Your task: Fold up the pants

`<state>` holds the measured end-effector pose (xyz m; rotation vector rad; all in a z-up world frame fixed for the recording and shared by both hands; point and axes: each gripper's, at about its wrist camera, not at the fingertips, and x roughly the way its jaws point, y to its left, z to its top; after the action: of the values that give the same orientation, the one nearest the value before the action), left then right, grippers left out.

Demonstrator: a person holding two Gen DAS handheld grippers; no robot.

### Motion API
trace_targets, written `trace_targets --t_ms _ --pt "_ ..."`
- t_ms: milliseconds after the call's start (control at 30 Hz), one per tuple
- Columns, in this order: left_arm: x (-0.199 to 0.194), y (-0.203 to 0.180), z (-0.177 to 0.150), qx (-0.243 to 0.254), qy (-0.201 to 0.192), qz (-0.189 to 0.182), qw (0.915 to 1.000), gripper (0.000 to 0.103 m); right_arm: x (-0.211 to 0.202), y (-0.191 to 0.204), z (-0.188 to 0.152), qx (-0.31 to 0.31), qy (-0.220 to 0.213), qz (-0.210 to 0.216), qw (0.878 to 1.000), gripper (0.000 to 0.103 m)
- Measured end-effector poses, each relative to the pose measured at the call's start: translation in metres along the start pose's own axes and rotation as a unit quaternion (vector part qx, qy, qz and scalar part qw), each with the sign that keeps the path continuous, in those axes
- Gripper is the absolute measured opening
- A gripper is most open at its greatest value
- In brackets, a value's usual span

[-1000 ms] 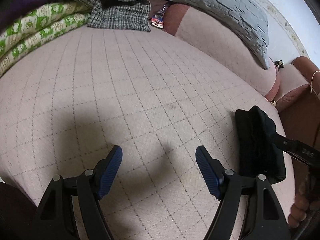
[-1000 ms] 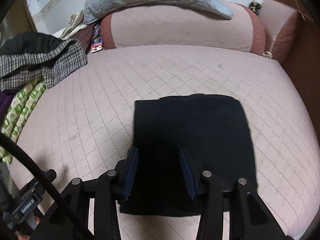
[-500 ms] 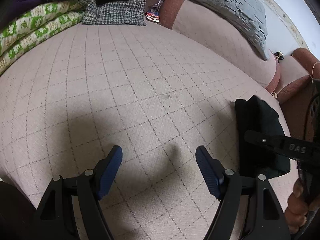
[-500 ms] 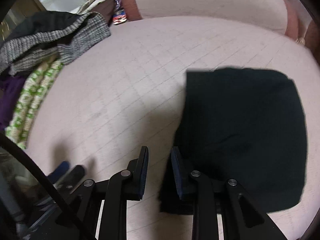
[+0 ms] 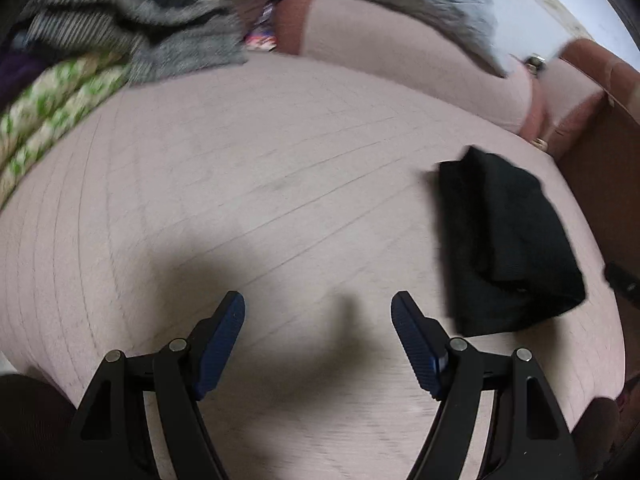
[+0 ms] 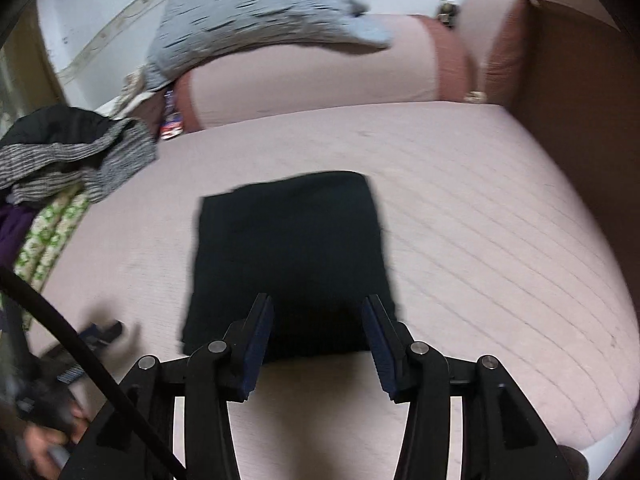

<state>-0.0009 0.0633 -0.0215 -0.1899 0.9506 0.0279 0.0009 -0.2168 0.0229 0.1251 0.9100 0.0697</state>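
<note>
The left gripper (image 5: 318,310) hangs with its jaws spread wide and nothing between them, its ribbed blue pads (image 5: 416,342) set on black hinged arms above bare bedding and its own soft shadow. The right gripper (image 6: 318,312) is likewise parted and holds nothing; its two blue pads (image 6: 260,330) frame the near edge of the folded pants (image 6: 290,256), which lie just ahead of the fingertips, though whether the pads touch the cloth cannot be told. From the left wrist view the pants (image 5: 508,244) sit off to the right of the jaws and apart from them, near the right edge of the bed. They are black, folded into a compact, roughly rectangular stack with visible layered edges and a faintly ribbed knit surface, lying flat on the mattress cover (image 6: 480,220), a pale pink quilted fabric crossed by thin stitched lines. Beyond the pants a long pink bolster (image 6: 312,84) with a reddish-brown end runs along the head of the bed, and a grey quilted pillow (image 6: 256,12) lies slumped on top of it. At the far left of the bed is a heap of clothes topped by a grey checked garment (image 6: 76,160), with a green-and-white patterned blanket (image 5: 52,112) rolled beneath it. Both views are smeared by motion blur.
</note>
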Motion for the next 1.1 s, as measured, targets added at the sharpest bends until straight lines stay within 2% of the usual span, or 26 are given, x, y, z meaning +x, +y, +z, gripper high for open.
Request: trace_targets --t_ms 167,333,633,1100 --pt "-0.017 -0.05 0.014 0.082 -0.017 0.022 0.9962 0.08 0.002 -0.028 -0.012 0.026 -0.002 0.002 1.0 0.053" --pt "-0.029 -0.083 0.022 0.116 -0.032 0.037 0.992 0.08 0.003 -0.035 -0.018 0.027 -0.011 0.012 0.999 0.055" --pt "-0.032 -0.116 0.014 0.142 -0.017 0.02 0.9895 0.08 0.002 -0.041 -0.029 0.021 -0.015 0.015 1.0 0.057" --pt "-0.014 -0.113 0.018 0.132 0.015 0.018 0.991 0.08 0.007 -0.056 -0.019 0.04 -0.014 0.014 0.999 0.058"
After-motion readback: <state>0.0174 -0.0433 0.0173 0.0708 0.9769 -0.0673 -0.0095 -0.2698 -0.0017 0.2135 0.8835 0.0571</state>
